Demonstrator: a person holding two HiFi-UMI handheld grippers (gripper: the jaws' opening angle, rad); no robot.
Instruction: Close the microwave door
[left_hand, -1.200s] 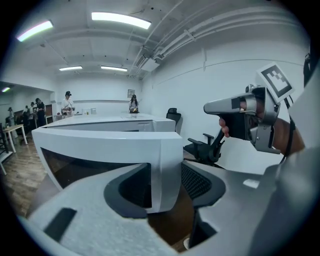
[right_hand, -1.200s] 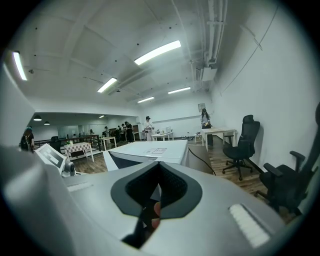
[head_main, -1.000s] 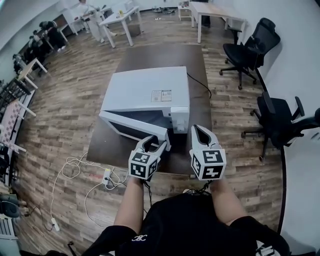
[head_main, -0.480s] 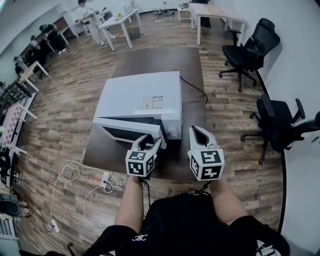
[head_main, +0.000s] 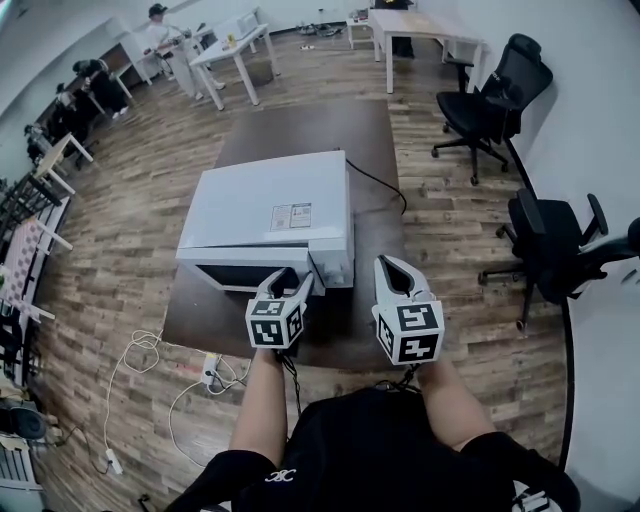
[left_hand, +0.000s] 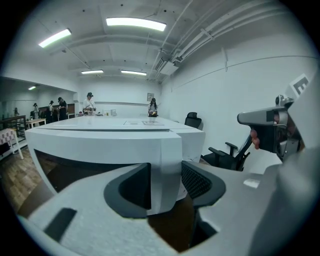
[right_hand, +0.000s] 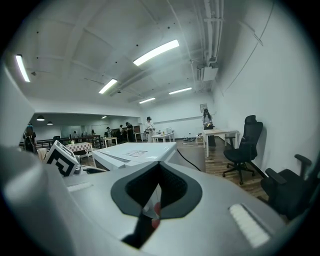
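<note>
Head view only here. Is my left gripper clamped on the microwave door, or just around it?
Observer: The left gripper view shows the microwave door's free edge between the left gripper's jaws. They stand apart, with a gap on the edge's right side.
Operator: And the right gripper, is it holding anything?
Observer: No. In the right gripper view, the right gripper's jaws are together with nothing between them.
</note>
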